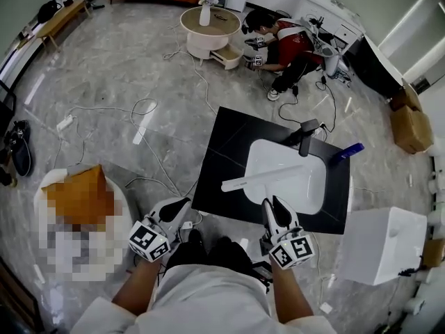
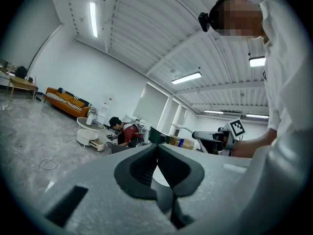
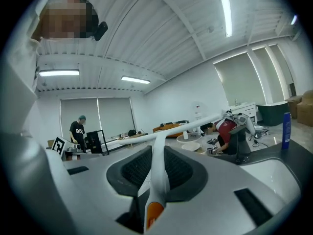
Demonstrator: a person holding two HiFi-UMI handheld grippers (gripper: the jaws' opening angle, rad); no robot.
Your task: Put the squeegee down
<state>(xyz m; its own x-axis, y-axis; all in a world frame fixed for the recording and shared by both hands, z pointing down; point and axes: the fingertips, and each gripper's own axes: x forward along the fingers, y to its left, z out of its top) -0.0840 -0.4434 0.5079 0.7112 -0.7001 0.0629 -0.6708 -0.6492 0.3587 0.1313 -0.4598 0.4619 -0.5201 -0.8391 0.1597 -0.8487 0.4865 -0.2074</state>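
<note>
My right gripper (image 1: 272,204) is shut on the handle of a white squeegee (image 1: 261,177). Its long blade lies crosswise above the front part of the white sink (image 1: 306,190), which is set in a black countertop (image 1: 229,148). In the right gripper view the squeegee's handle (image 3: 158,180), white with an orange end, runs between the jaws of the right gripper (image 3: 157,150), and the blade stretches across ahead. My left gripper (image 1: 182,204) is off the counter's front left corner. The left gripper (image 2: 157,148) has its tips together with nothing between them.
A black faucet (image 1: 306,136) and a blue bottle (image 1: 348,151) stand at the sink's far side. A white box (image 1: 382,245) sits to the right of the counter. Cables (image 1: 149,155) trail over the grey floor. A person (image 1: 285,44) crouches by a round white table (image 1: 208,28) far ahead.
</note>
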